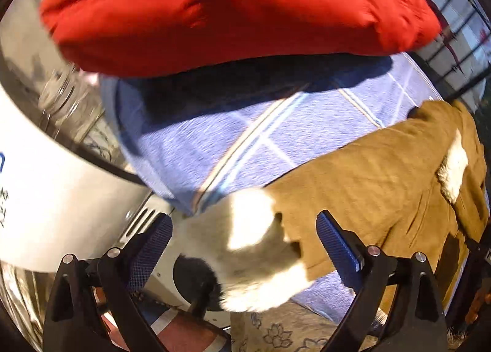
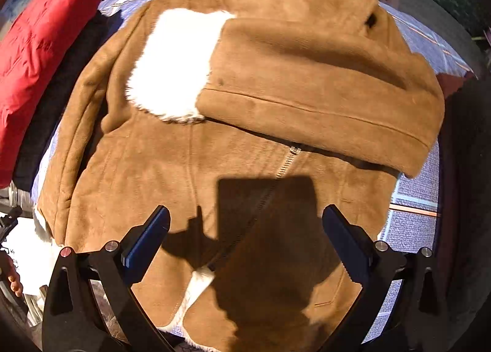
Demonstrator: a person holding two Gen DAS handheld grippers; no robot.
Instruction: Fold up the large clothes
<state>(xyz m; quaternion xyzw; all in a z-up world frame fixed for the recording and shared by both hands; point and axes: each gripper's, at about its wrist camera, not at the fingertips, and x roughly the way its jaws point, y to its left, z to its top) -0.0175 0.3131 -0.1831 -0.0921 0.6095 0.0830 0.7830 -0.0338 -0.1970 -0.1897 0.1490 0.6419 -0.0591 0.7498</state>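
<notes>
A wide blue woven cloth with pale crossing stripes point(image 1: 267, 125) is covering the round surface on which everything is lying, and its edge is showing again in the right wrist view point(image 2: 414, 198). Spread across it, the large tan suede jacket with white fleece lining point(image 2: 184, 168) is filling most of the right wrist view; one sleeve is lying folded across the chest, its white fleece cuff point(image 2: 175, 66) is sitting on the upper left of the body, and the metal zipper point(image 2: 288, 158) is running diagonally down into a dark square shadow. In the left wrist view the same jacket point(image 1: 368, 183) is lying at the right, with a white fleece edge hanging over the side of the cloth.

A bulky red padded garment point(image 1: 214, 8) is lying folded at the far side of the cloth, on top of something dark; in the right wrist view it is sitting at the left, just beside the jacket point(image 2: 36, 54).

The right gripper point(image 2: 245, 241) is hovering above the jacket's lower front, its fingers spread wide and pinching nothing. The left gripper point(image 1: 245, 247) is hanging over the jacket's fleece edge, blurred, its blue-padded fingers point(image 1: 336, 244) spread wide with nothing pressed between them.
</notes>
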